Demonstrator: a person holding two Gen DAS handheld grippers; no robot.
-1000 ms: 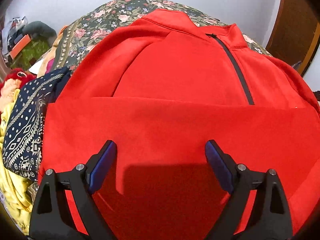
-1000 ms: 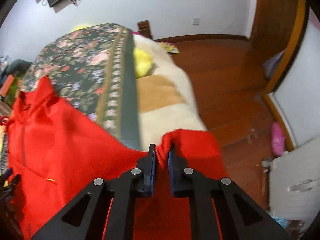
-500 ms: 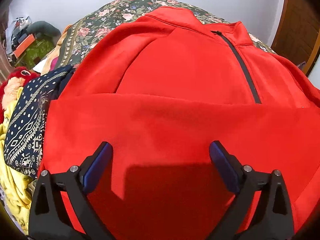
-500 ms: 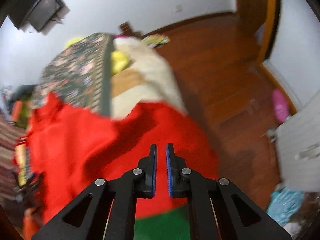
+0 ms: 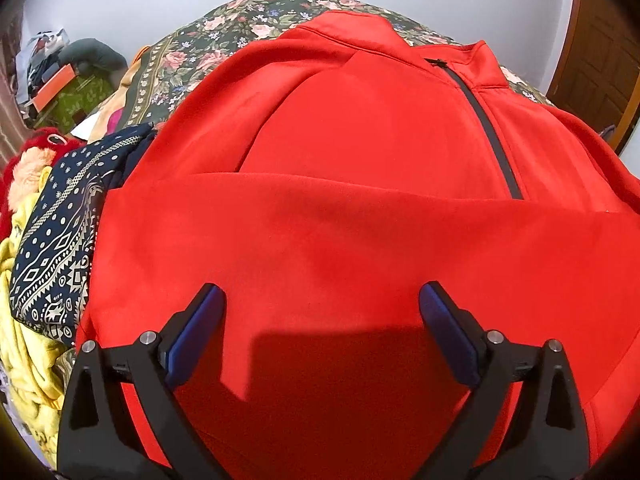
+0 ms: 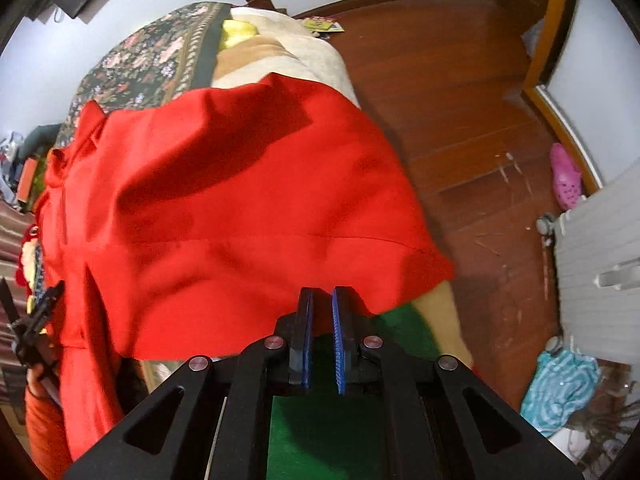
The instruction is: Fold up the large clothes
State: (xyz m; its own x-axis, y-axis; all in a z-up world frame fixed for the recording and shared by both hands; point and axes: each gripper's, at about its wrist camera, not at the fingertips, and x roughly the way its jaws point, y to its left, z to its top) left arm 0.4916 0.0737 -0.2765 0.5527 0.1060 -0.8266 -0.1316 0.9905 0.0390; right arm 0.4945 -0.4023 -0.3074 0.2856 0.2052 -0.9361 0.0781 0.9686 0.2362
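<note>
A large red zip jacket (image 5: 340, 152) lies spread on a floral bedspread (image 5: 224, 36), collar at the far end, black zipper (image 5: 488, 128) running down its right side. Its lower part is folded up across the body, with the fold edge running side to side. My left gripper (image 5: 322, 304) is open wide and empty, just above the folded red panel. In the right wrist view the jacket (image 6: 240, 200) drapes over the bed's right edge. My right gripper (image 6: 320, 300) is nearly shut with a narrow gap and holds nothing, just off the cloth's near hem.
A pile of clothes lies left of the jacket: a navy patterned cloth (image 5: 60, 240), a yellow garment (image 5: 28, 360), red fluffy items (image 5: 36, 148). A cream blanket (image 6: 280, 60) and green cloth (image 6: 340, 400) cover the bed's side. Wooden floor (image 6: 460, 100), a white cabinet (image 6: 600, 260) and pink shoe (image 6: 566, 176) lie right.
My right gripper has let go of the red sleeve, which now lies spread over the jacket, and pulled back. My left gripper stays open and has shifted slightly.
</note>
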